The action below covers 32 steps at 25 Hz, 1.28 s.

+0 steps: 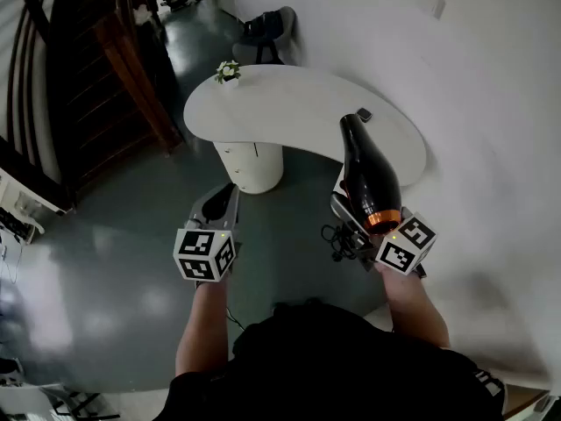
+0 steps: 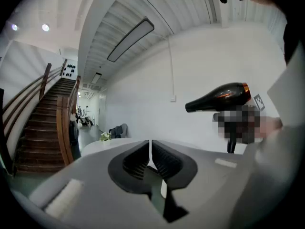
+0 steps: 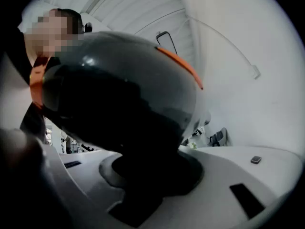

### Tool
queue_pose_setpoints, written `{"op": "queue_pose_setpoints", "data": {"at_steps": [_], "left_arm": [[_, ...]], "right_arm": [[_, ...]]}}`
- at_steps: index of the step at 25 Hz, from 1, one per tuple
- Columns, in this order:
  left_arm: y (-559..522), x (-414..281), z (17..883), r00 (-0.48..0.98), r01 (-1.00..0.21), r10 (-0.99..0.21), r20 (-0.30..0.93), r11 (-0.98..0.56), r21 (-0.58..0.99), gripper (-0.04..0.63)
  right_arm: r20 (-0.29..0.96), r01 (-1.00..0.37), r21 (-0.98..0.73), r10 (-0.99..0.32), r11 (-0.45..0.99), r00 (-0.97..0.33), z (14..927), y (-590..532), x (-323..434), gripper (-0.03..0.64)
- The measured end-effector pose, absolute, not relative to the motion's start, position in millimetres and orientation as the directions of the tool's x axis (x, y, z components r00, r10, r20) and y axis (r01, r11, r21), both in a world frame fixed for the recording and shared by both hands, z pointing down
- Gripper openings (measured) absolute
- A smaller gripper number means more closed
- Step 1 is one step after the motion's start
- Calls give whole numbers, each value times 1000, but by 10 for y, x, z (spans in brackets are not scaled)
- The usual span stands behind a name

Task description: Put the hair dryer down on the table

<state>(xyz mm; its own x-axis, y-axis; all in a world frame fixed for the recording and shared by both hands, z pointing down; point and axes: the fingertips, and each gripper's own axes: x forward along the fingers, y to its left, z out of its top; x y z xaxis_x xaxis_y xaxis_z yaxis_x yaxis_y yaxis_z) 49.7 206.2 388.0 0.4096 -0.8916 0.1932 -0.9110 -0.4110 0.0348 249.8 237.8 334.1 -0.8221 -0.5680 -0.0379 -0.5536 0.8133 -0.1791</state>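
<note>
Your right gripper [image 1: 349, 202] was clamped on the handle of the hair dryer [image 3: 119, 89], its jaws standing wide with the dark handle filling the space between them. You held the dryer upright by that handle, its glossy black body with the orange ring [image 1: 383, 220] at the rear lying level above the gripper and its nozzle pointing away from you. From your head view the nozzle reached over the near edge of the white curved table [image 1: 289, 117]; from the left gripper view the dryer hung in the air, clear of the tabletop and not resting on anything. Its black cord [image 1: 337, 237] dangled in loops just beside the right gripper, on the side towards your left one. Your left gripper [image 2: 150, 149] was empty, its two dark jaws drawn together with only a thin slit between the pads, and you held it low over the grey floor [image 1: 114, 261], well apart from the dryer and short of the table. On the table stood a small pot of flowers [image 1: 228, 71] at the far left end and a small dark object [image 1: 364, 114] just beyond the nozzle.
</note>
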Motion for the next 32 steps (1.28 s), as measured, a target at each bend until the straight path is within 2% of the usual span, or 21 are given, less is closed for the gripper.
{"op": "queue_pose_setpoints", "data": {"at_steps": [32], "left_arm": [[1755,1046,3859,404,-913,-896,184,-408,16,28]], "right_arm": [[-60,-529,-216,-552,821,-832,3477,2145,3140,144]]}}
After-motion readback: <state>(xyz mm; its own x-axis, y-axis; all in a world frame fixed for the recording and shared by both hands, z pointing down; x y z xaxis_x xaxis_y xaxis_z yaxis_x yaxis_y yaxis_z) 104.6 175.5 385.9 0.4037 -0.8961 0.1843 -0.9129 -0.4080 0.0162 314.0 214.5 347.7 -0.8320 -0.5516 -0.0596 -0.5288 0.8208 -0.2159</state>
